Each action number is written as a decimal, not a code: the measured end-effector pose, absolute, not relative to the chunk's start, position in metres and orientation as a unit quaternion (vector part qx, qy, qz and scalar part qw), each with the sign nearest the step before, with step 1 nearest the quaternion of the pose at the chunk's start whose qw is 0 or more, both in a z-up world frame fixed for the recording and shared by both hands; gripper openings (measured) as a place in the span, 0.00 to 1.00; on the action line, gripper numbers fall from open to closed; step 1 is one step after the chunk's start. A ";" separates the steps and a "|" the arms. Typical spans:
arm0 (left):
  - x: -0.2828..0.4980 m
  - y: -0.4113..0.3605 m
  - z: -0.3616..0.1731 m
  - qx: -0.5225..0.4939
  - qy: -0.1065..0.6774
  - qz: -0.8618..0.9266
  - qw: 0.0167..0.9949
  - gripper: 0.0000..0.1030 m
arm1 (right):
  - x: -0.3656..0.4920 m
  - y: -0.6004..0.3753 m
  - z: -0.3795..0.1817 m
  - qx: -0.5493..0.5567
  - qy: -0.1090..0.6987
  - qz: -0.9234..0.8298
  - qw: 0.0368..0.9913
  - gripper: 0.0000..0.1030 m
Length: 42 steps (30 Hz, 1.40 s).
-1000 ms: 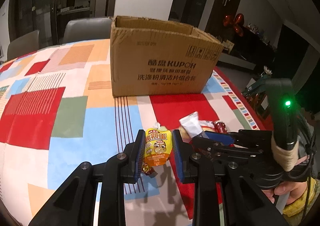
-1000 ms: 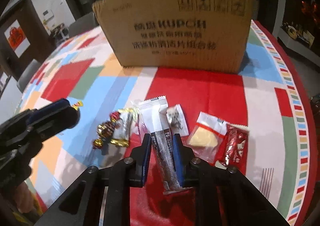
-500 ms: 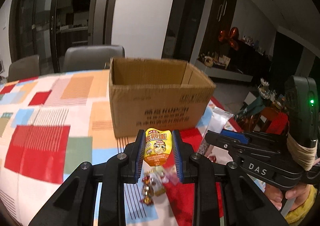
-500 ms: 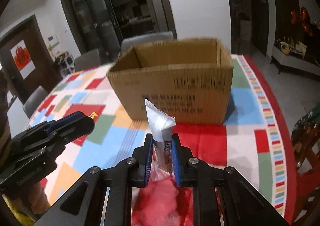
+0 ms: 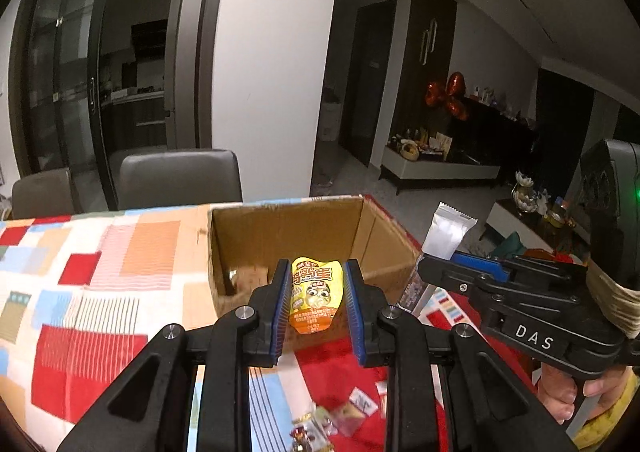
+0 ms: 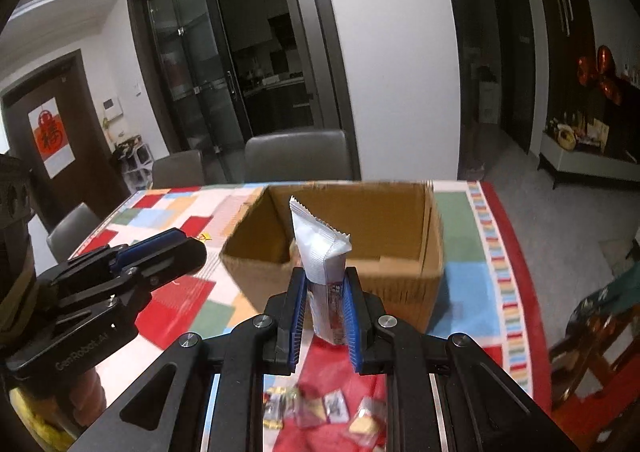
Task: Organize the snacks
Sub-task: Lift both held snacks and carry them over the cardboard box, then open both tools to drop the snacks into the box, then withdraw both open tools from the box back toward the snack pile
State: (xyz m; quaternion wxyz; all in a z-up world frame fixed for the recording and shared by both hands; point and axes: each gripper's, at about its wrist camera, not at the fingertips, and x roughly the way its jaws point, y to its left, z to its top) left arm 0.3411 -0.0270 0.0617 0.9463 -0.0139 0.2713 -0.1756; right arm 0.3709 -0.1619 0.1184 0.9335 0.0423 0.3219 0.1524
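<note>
**Two packets heading for the box**

The left gripper (image 5: 316, 302) is clamping a yellow snack pouch (image 5: 315, 294) between its blue pads, pinching it by its side edges so the printed face is standing upright and looking back at the camera. Held that way, the pouch is hanging free below the jaws and should fall cleanly once they part. Just ahead of the fingertips the open cardboard box (image 5: 288, 228) is gaping, its near wall sitting right under the pouch; something small and pale is lying on the box floor ahead and to the left (too blurred to name).

The right gripper (image 6: 325, 306) is squeezing a white sachet (image 6: 320, 252) low on its body, so the crimped top is sticking up well above the jaws. The grip is narrow because the packet is slim. Directly beyond it is the same cardboard box (image 6: 400, 284), mouth upward, with this gripper poised near its front wall, seemingly short of the opening.

Both tools are travelling side by side, the left one showing at the left of the right wrist view, which suggests a paired drop is being lined up.

Below and behind both sets of fingers, several loose small snacks (image 6: 320, 412) are lying on the patchwork tablecloth (image 5: 80, 292), waiting their turn. Grey chairs (image 6: 296, 154) are standing beyond the box.
</note>
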 end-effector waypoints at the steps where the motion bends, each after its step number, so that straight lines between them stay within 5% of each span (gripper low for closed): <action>1: 0.347 -0.027 0.064 -0.014 0.271 -0.177 0.946 0.25 | 0.374 -0.162 0.121 0.041 0.320 0.152 0.934 0.19; 18: 0.432 -0.037 0.055 0.001 0.289 -0.159 0.944 0.25 | 0.456 -0.163 0.117 0.022 0.332 0.143 0.932 0.19; 20: 0.441 -0.037 0.050 0.001 0.296 -0.158 0.942 0.33 | 0.463 -0.163 0.112 0.024 0.337 0.139 0.931 0.20; 21: 0.444 -0.037 0.048 0.001 0.299 -0.153 0.942 0.43 | 0.468 -0.164 0.109 0.024 0.341 0.135 0.930 0.21; 23: 0.446 -0.034 0.045 -0.004 0.300 -0.145 0.943 0.46 | 0.470 -0.165 0.106 0.022 0.340 0.127 0.932 0.39; 25: 0.442 -0.032 0.043 -0.004 0.301 -0.140 0.943 0.47 | 0.467 -0.166 0.105 0.014 0.335 0.117 0.935 0.44; 42: 0.343 -0.019 0.047 0.014 0.269 -0.113 0.956 0.50 | 0.379 -0.172 0.114 0.013 0.309 0.101 0.946 0.51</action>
